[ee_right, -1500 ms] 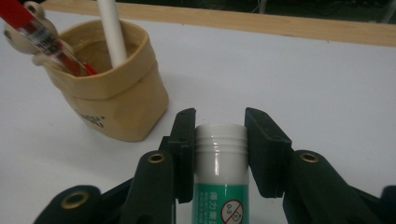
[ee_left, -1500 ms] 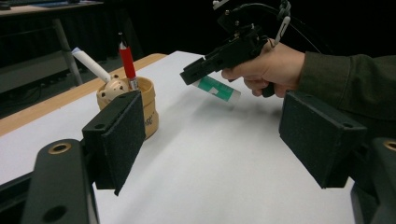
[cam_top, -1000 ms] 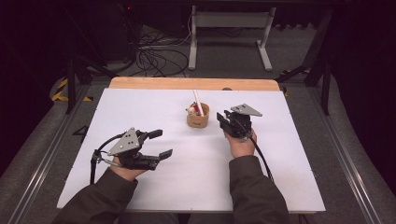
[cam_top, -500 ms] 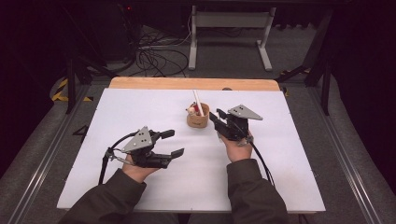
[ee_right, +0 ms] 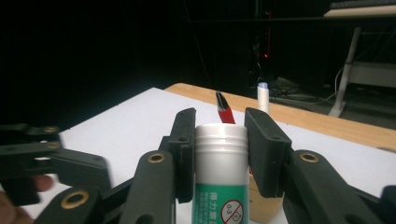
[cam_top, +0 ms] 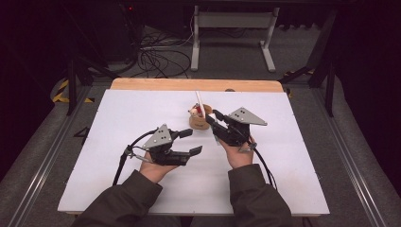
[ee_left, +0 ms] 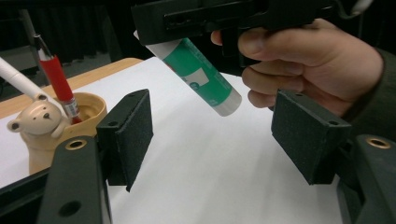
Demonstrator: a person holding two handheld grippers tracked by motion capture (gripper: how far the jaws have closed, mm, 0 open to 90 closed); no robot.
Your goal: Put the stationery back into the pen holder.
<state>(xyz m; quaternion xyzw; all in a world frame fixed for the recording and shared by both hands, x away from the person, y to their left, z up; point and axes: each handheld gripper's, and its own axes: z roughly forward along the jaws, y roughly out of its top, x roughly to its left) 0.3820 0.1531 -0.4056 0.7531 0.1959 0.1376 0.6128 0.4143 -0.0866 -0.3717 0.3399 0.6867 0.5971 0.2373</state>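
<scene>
My right gripper (ee_right: 219, 126) is shut on a green-and-white glue stick (ee_right: 219, 186), which it holds tilted above the white board (ee_left: 224, 154). In the high view this gripper (cam_top: 213, 120) sits just right of a tan bear-shaped pen holder (cam_top: 198, 122). The holder (ee_left: 44, 133) carries a red pen (ee_left: 58, 79) and a white pen (ee_left: 18, 81). My left gripper (ee_left: 219, 135) is open and its jaws have just been closing, with nothing between them. The glue stick's (ee_left: 203, 74) lower end hangs beyond its pads (ee_left: 130, 133).
The white board (cam_top: 118, 123) lies on a wooden table whose bare edge (cam_top: 156, 84) runs along the back. Cables (cam_top: 156, 56) and a desk frame (cam_top: 231, 28) stand on the floor behind. Metal rails (cam_top: 42, 156) flank the board.
My left gripper has slid right toward the board's middle. The right gripper has edged left and up beside the pen holder, still gripping the glue stick.
</scene>
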